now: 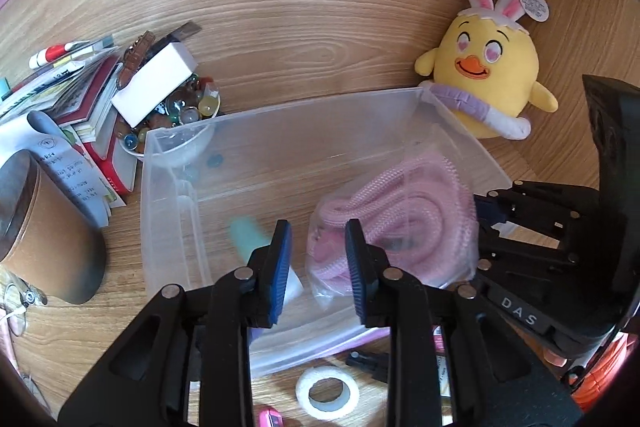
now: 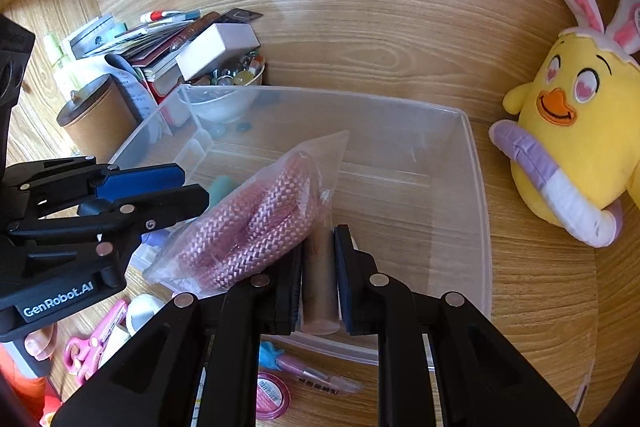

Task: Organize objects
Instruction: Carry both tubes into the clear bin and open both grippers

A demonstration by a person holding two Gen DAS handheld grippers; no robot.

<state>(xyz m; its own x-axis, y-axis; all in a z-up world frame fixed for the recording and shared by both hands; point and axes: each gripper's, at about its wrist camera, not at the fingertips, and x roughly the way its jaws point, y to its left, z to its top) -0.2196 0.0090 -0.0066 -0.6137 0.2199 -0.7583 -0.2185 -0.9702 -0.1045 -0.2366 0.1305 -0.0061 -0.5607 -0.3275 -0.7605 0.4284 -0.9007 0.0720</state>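
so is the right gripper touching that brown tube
Touching. The right wrist view shows the right gripper with both pads pressed against the brown tube, no gap on either side.

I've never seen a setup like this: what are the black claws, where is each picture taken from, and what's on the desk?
A person holds a two-finger gripper in each hand; each carries a camera looking along its fingers. One picture is from the left gripper, jaws slightly apart, gripping nothing; the other from the right gripper, shut on a brownish tube. Below them a clear plastic box stands on the wooden desk, a bagged pink rope inside. Beside it sit a yellow plush chick and a bowl of marbles.
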